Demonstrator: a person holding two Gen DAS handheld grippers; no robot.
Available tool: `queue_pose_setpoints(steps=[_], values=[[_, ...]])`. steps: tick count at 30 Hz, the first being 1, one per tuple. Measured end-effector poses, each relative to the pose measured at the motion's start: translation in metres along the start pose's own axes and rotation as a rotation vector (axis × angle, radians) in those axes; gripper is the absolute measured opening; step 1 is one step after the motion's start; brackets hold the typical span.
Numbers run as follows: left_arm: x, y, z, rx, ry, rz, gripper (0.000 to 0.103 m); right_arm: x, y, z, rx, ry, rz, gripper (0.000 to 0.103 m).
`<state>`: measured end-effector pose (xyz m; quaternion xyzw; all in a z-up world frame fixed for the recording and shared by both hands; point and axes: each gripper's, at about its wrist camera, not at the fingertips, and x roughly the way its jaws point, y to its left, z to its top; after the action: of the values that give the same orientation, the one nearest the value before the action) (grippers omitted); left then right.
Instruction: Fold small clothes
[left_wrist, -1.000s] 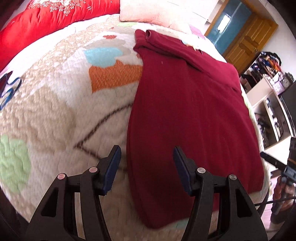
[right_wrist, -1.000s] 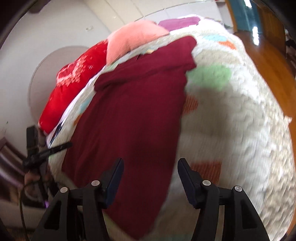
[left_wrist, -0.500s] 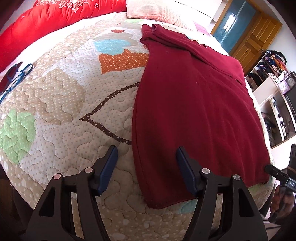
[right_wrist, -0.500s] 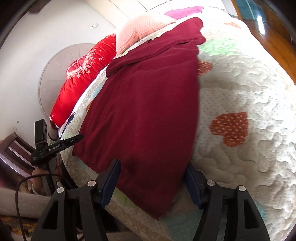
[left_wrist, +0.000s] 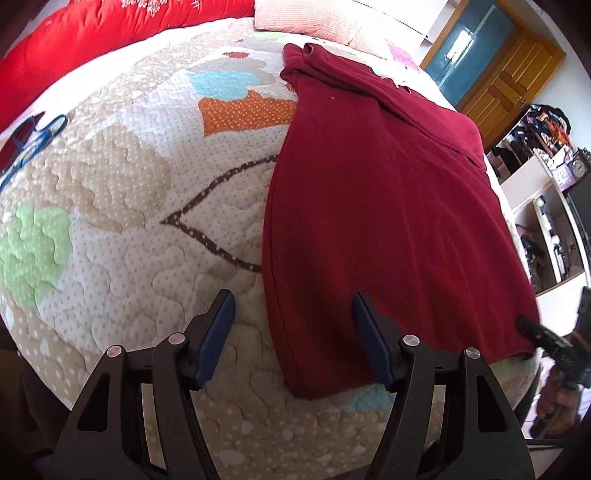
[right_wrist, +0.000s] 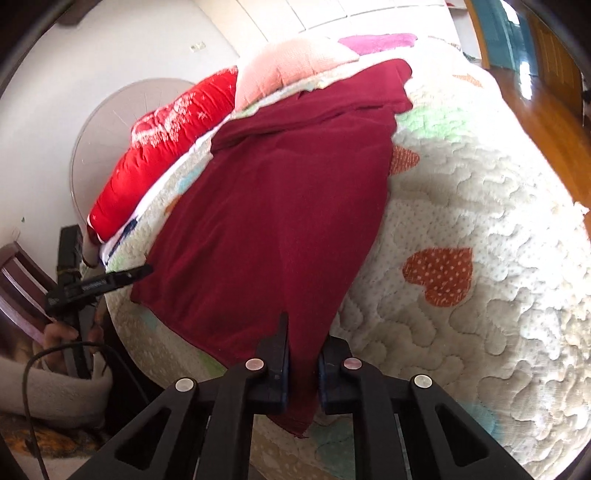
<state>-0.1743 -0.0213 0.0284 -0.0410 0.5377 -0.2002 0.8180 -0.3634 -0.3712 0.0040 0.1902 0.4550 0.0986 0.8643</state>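
A dark red garment (left_wrist: 384, 206) lies flat and lengthwise on a quilted bedspread (left_wrist: 122, 206), its sleeves folded across at the far end. My left gripper (left_wrist: 293, 325) is open, its jaws straddling the garment's near left hem corner, just above it. My right gripper (right_wrist: 302, 365) is shut on the garment's (right_wrist: 280, 206) near right hem corner, with cloth pinched between the jaws. The right gripper's tip also shows in the left wrist view (left_wrist: 543, 338).
A red quilt (left_wrist: 85, 40) and a pink pillow (left_wrist: 310, 18) lie at the head of the bed. Blue scissors (left_wrist: 33, 136) rest on the bedspread at far left. Shelves (left_wrist: 546, 206) and a wooden door (left_wrist: 506, 77) stand to the right. A wooden chair (right_wrist: 18, 291) is at the left.
My right gripper has closed on the garment's near right hem corner. My left gripper has stayed open and settled over the near left corner.
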Motion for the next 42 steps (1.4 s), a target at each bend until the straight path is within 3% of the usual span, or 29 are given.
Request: queue_pose_setpoints(steps=[4, 5, 6, 8, 13, 17, 19, 21, 23, 24, 26, 31, 36, 42], values=[[-0.003, 0.0, -0.005, -0.016, 0.01, -0.014, 0.068, 0.008, -0.011, -0.003, 0.052, 0.005, 0.05, 0.011], [-0.003, -0.001, -0.006, -0.017, 0.015, -0.02, 0.073, 0.008, -0.013, -0.004, 0.06, 0.0, 0.059, 0.011], [-0.002, -0.001, -0.007, -0.018, 0.025, -0.034, 0.079, 0.008, -0.016, -0.005, 0.065, -0.003, 0.072, 0.013], [-0.001, -0.005, -0.007, -0.013, 0.029, -0.028, 0.079, 0.008, -0.02, -0.006, 0.078, -0.006, 0.101, 0.017], [0.001, -0.013, -0.009, 0.015, 0.03, 0.0, 0.079, 0.006, -0.019, -0.007, 0.074, 0.007, 0.179, 0.044], [0.002, -0.012, -0.007, 0.013, 0.028, -0.022, 0.078, 0.009, -0.014, -0.006, 0.038, 0.016, 0.178, 0.045], [0.002, -0.014, -0.006, 0.02, 0.029, -0.041, 0.065, 0.01, -0.015, -0.006, 0.043, 0.014, 0.198, 0.045], [0.004, -0.018, -0.006, 0.043, 0.027, -0.037, 0.046, 0.011, -0.014, -0.007, 0.039, 0.015, 0.216, 0.045], [0.006, -0.021, -0.007, 0.069, 0.021, -0.021, 0.035, 0.013, -0.01, -0.007, -0.006, 0.024, 0.215, 0.034], [0.006, -0.022, -0.006, 0.073, 0.018, -0.023, 0.027, 0.014, -0.007, -0.007, -0.018, 0.025, 0.227, 0.021], [0.003, -0.023, -0.004, 0.077, 0.017, -0.05, 0.015, 0.014, -0.009, -0.005, 0.002, 0.015, 0.264, 0.017], [-0.013, -0.02, 0.013, 0.077, -0.005, -0.131, 0.014, 0.002, -0.006, 0.01, 0.013, -0.047, 0.358, 0.014], [-0.029, -0.014, 0.047, 0.042, -0.077, -0.208, 0.013, -0.015, -0.003, 0.05, 0.029, -0.191, 0.467, 0.014], [-0.023, -0.03, 0.128, 0.064, -0.189, -0.24, 0.012, -0.006, -0.006, 0.124, 0.013, -0.315, 0.426, 0.014]])
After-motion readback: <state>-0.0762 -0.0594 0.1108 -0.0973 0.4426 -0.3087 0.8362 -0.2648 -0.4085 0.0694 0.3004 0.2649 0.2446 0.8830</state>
